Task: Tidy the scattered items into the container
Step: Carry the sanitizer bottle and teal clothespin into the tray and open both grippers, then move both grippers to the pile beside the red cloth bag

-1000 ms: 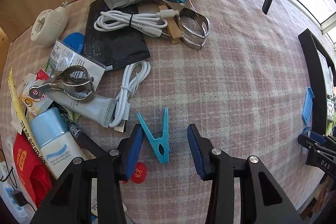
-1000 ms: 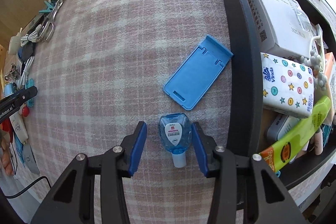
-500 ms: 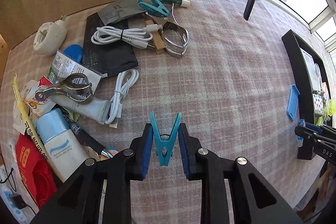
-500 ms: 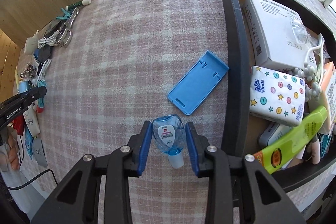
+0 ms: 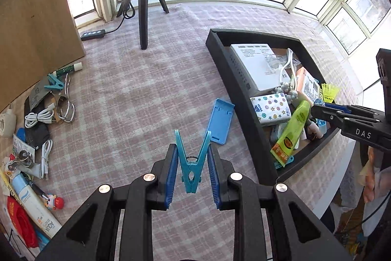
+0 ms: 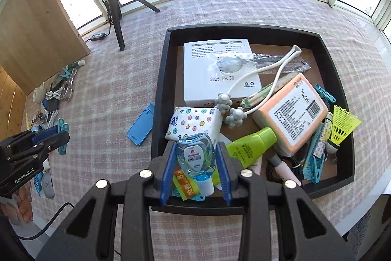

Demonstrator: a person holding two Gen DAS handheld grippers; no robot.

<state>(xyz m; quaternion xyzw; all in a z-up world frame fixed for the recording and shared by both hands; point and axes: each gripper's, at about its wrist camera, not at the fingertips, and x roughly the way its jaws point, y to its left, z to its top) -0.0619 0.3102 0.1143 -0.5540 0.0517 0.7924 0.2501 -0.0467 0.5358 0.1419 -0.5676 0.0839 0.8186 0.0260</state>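
Both grippers are being lifted off the cloth: teal clothespin [image 5: 192, 164] is being clamped by the left gripper [image 5: 192, 173], blue bottle [image 6: 196, 158] by the right gripper [image 6: 196, 168], now over the black tray [image 6: 160, 80], phone stand [image 6: 141, 125] beside it.

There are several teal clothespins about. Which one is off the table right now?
The teal clothespin pinched between the left gripper jaws. The others lie flat: one in the far clutter, some inside the black tray.
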